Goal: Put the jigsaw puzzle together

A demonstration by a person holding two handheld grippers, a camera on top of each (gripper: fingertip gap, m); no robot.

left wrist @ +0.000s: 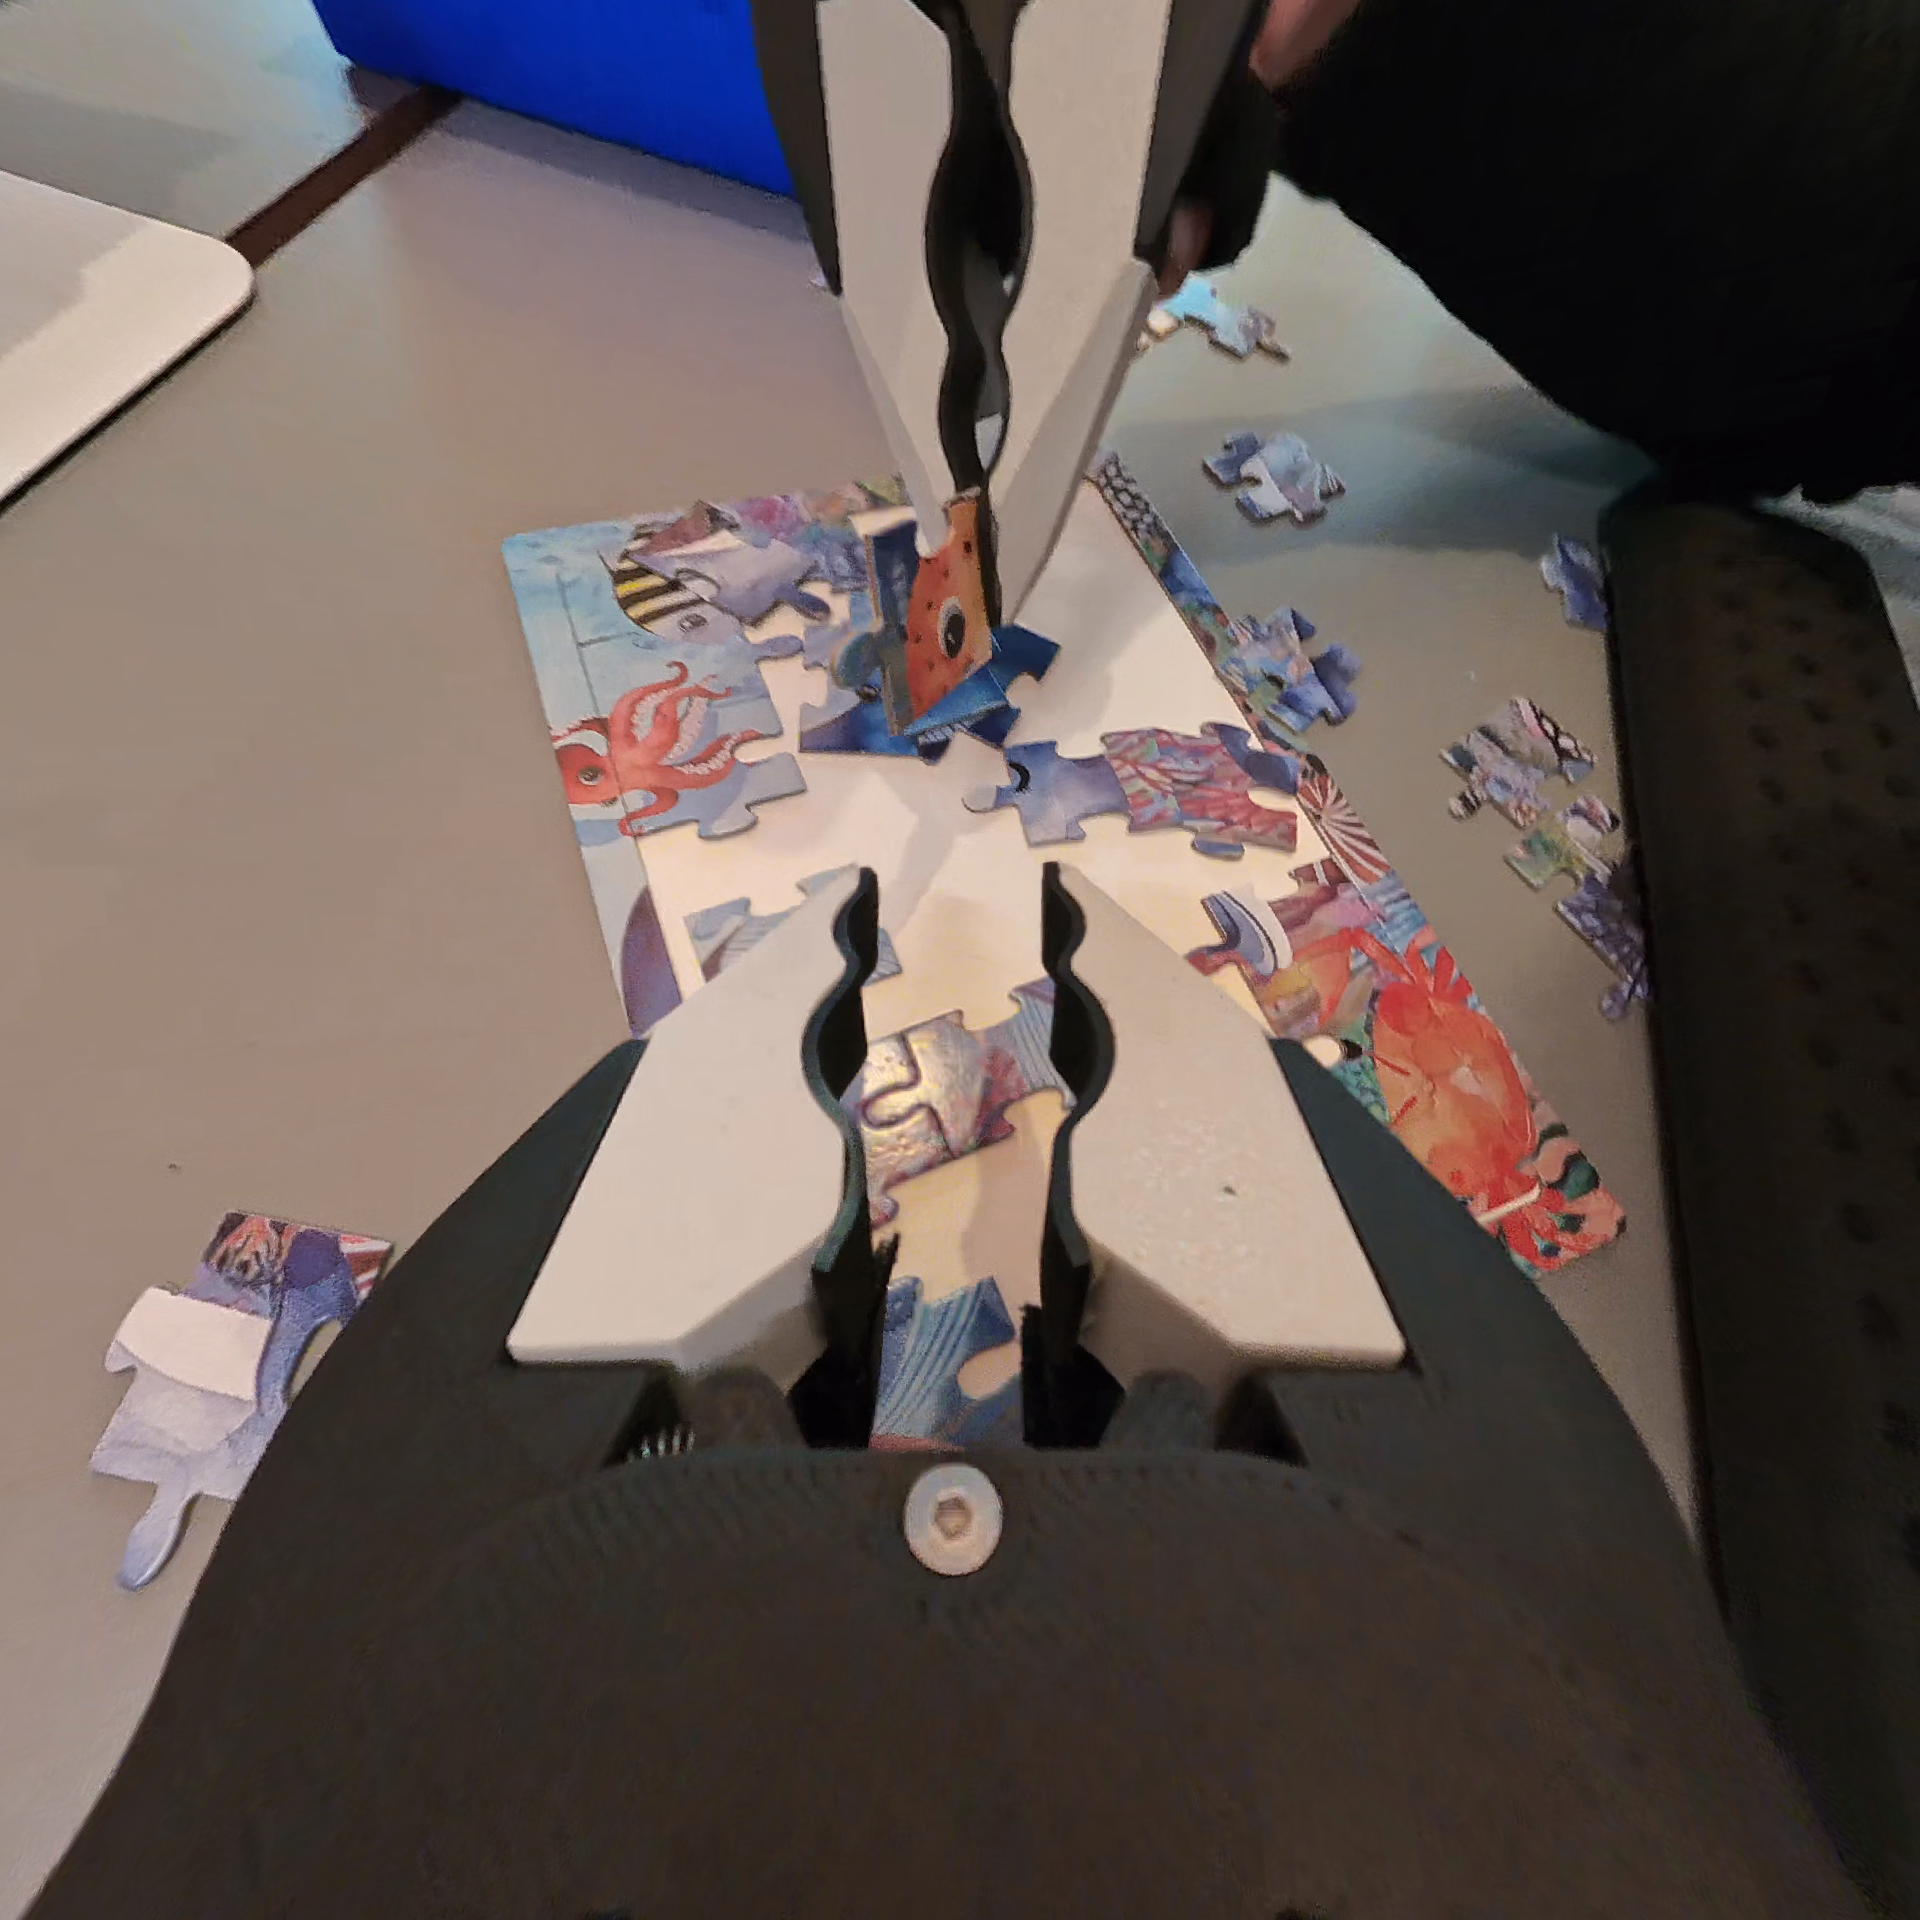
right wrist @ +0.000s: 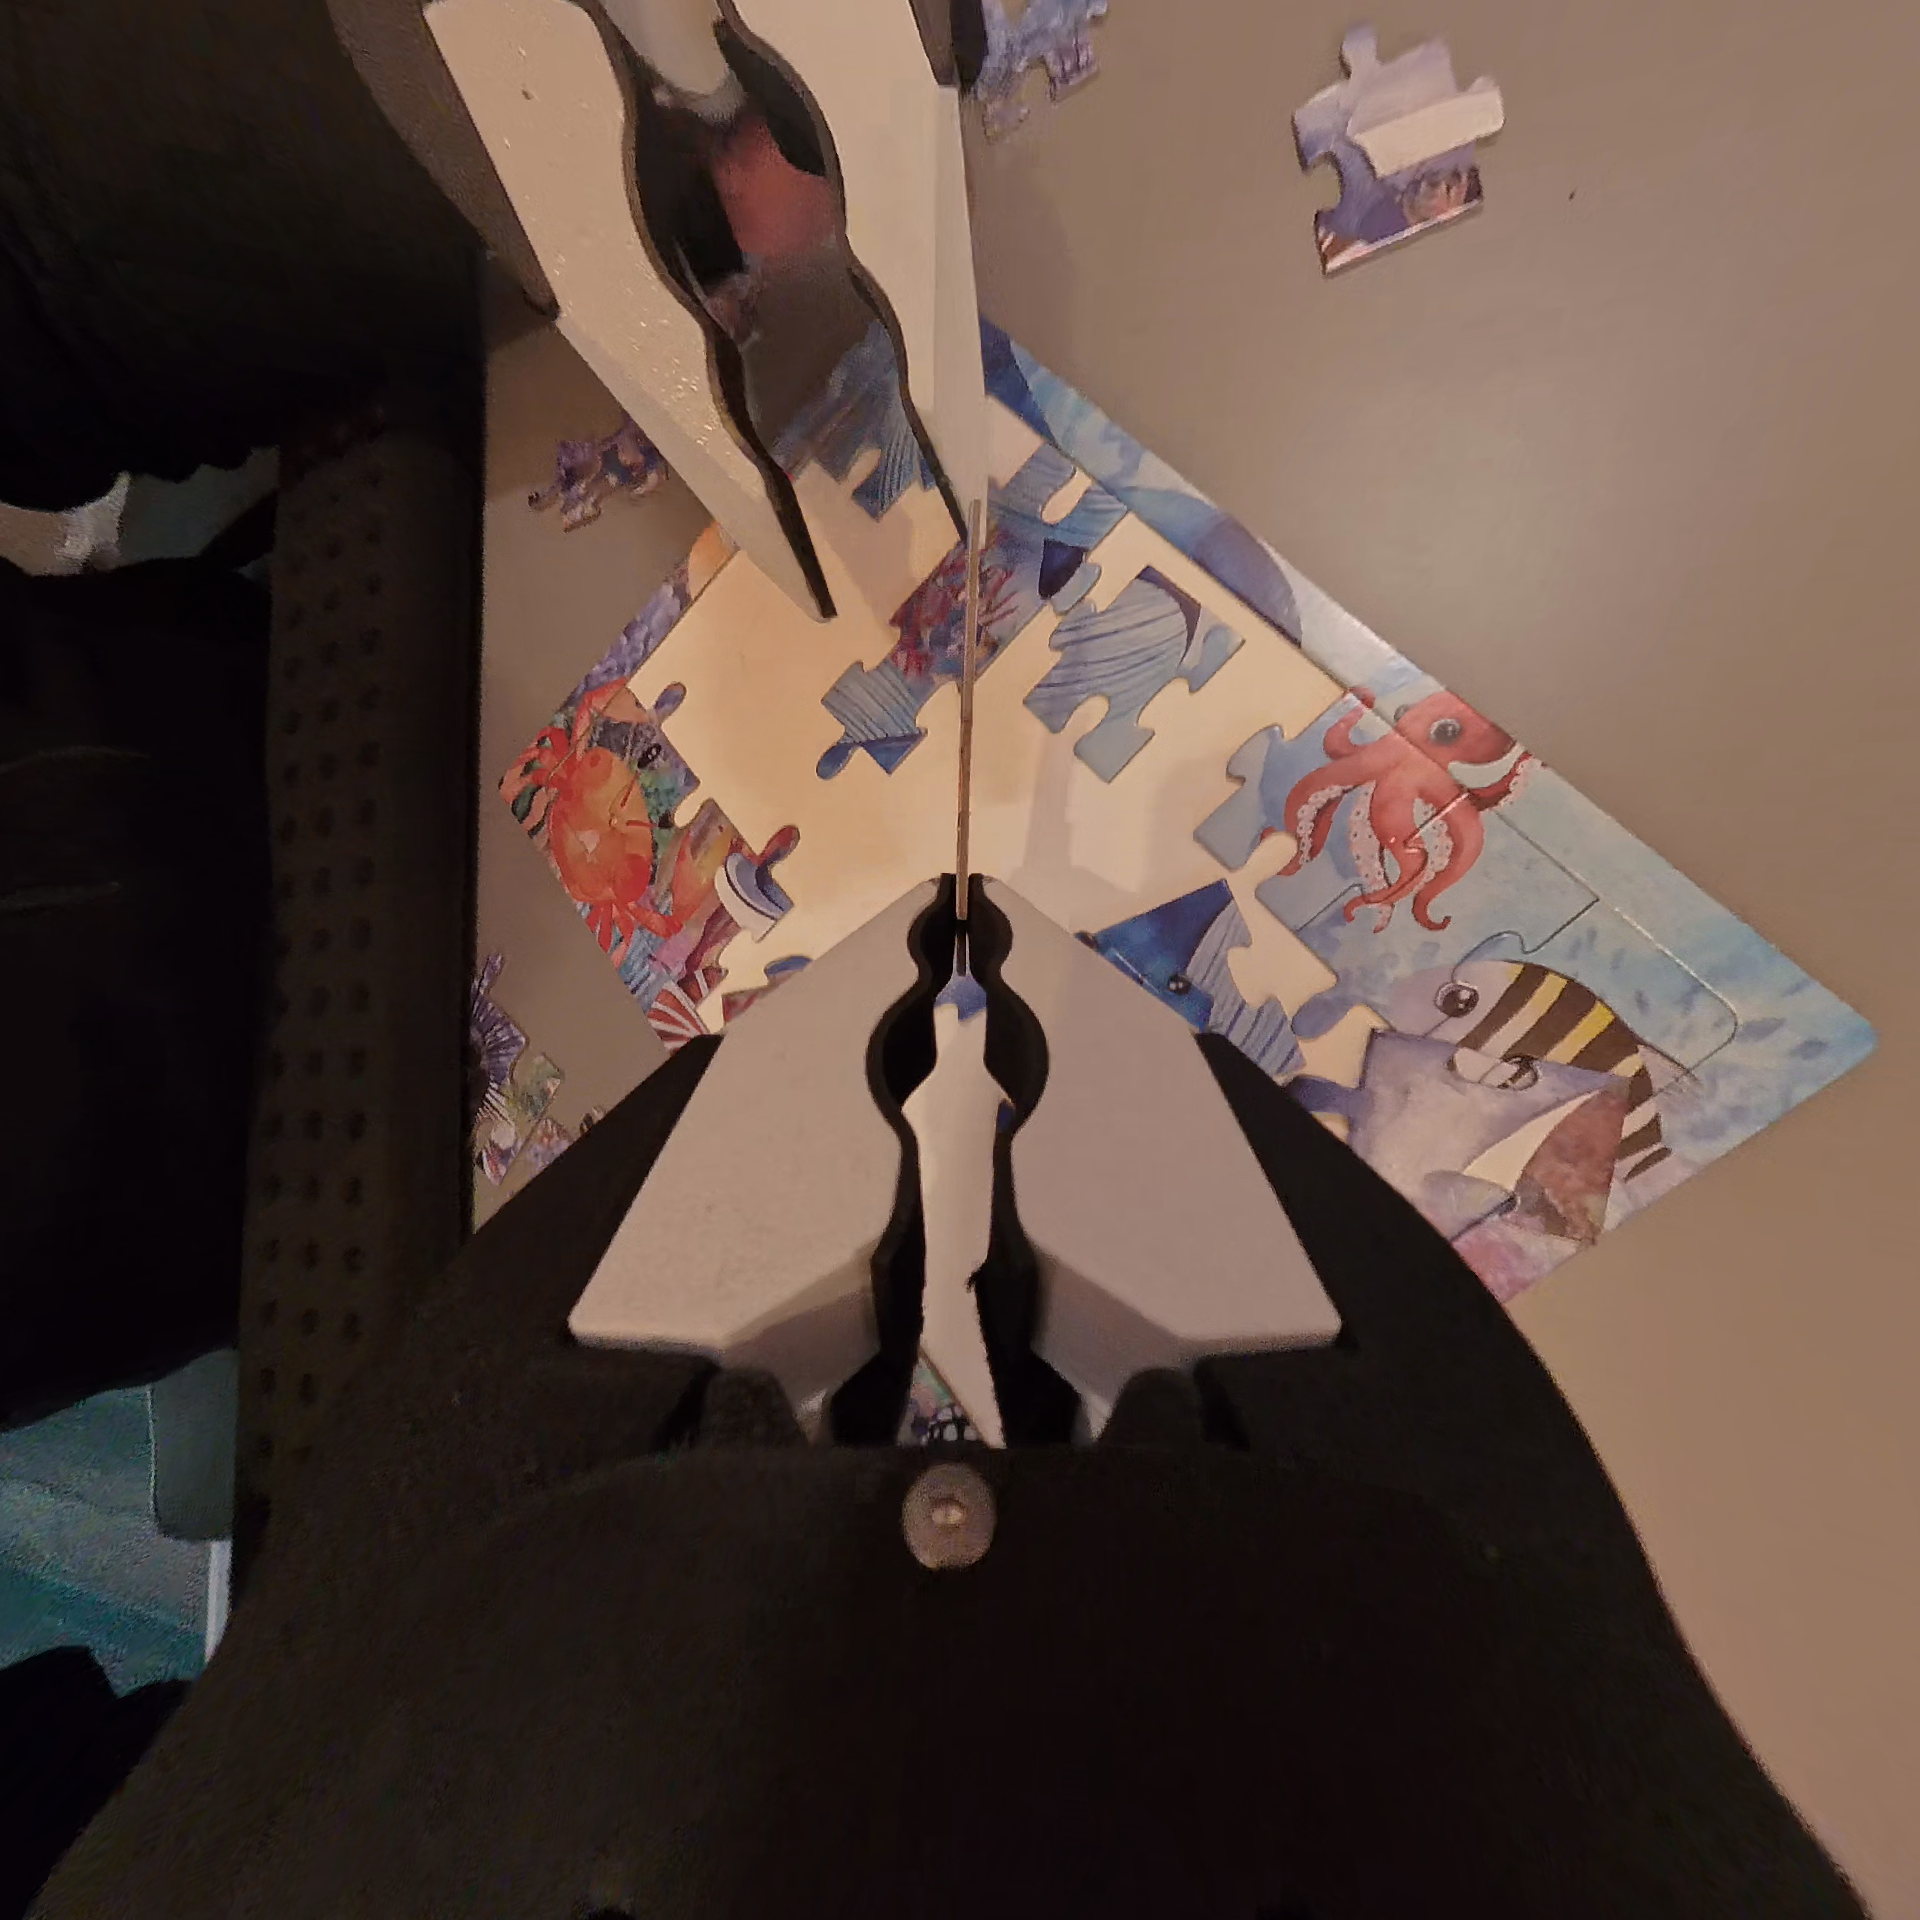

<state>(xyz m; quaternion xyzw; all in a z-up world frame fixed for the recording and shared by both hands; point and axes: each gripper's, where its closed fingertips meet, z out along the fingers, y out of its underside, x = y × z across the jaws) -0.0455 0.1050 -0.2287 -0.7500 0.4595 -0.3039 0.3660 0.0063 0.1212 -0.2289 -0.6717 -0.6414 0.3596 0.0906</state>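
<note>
A grey table [left wrist: 416,540] carries a puzzle board [left wrist: 935,831] with a cream middle and a printed sea-life border. The right claw [left wrist: 982,540] hangs above the far part of the board, its two fingers pressed together on an orange puzzle piece [left wrist: 940,623] that stands on edge, its lower edge down among a few loose blue pieces [left wrist: 977,696]. In the right wrist view the same piece [right wrist: 968,707] shows only as a thin line running forward from the claw's [right wrist: 961,894] tips. The left claw [left wrist: 961,883] hovers over the near part of the board with its fingers apart and nothing between them; in the right wrist view it [right wrist: 894,561] reaches in from the top.

Fitted along the board's edges are an octopus section [right wrist: 1392,800], a striped fish section [right wrist: 1538,1039] and a crab section [left wrist: 1444,1070]. A blue and pink pair of joined pieces [left wrist: 1143,800] lies on the cream middle, apart from the border.

Off the board, a blue piece [left wrist: 229,1382] with part of its print peeled to white rests on the table near the left claw's body. Several more loose pieces [left wrist: 1538,790] are scattered on the table on the other side of the board, beside a black perforated chair part [left wrist: 1766,935]. A blue object [left wrist: 582,73] stands at the far edge of the table.
</note>
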